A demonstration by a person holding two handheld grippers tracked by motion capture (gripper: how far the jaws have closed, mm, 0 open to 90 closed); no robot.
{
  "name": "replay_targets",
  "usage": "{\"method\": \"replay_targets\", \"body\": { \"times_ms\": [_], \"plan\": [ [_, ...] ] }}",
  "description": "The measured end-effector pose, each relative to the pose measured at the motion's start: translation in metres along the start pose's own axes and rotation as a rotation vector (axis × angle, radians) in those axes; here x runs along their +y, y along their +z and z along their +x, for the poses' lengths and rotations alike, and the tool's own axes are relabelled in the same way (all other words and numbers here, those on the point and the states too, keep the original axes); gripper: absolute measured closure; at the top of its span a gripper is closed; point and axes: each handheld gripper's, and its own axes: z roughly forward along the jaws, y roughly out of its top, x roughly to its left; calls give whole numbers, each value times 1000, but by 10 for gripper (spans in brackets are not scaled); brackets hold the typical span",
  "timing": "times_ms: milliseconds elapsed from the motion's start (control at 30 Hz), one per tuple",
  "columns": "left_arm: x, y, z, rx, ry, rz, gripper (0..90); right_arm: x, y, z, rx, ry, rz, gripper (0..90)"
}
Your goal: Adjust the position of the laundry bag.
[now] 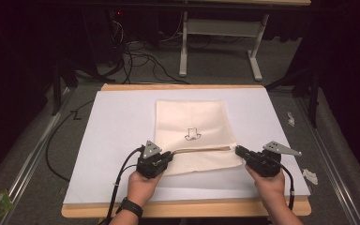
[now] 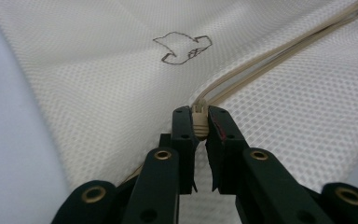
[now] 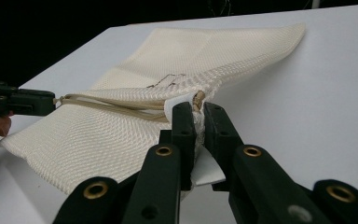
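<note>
A cream mesh bag (image 1: 192, 129) lies flat in the middle of the white tabletop (image 1: 117, 122), its zip edge toward the person. The left claw (image 1: 167, 156) is clamped on the zip pull (image 2: 199, 122); the right claw (image 1: 238, 151) is clamped on the bag's corner (image 3: 196, 100) at the zip's far end. The bag looks light, soft and floppy, so it will likely bunch unless held taut. The pull is small and smooth and could slip; the seamed corner seems the firmer hold.
</note>
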Motion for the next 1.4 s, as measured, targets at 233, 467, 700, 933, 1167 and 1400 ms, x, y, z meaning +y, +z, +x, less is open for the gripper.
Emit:
{"method": "replay_targets", "body": {
  "times_ms": [233,467,700,933,1167,1400],
  "plan": [
    [-13,-19,29,54,-45,21,819,0,-2,-2,-8,2,-3,853],
    [-25,-37,52,75,-101,25,818,0,-4,-5,-9,14,-2,852],
    [-30,-38,49,81,-67,57,816,-2,-1,-1,-9,-4,12,850],
    [-37,-36,47,56,-91,32,811,-5,-2,-3,-16,4,31,839],
    [-33,-37,45,40,-90,-15,811,-6,-3,-6,-31,3,33,837],
    [-31,-38,46,32,-90,-31,812,-7,-3,-6,-46,5,34,837]
  ]
}}
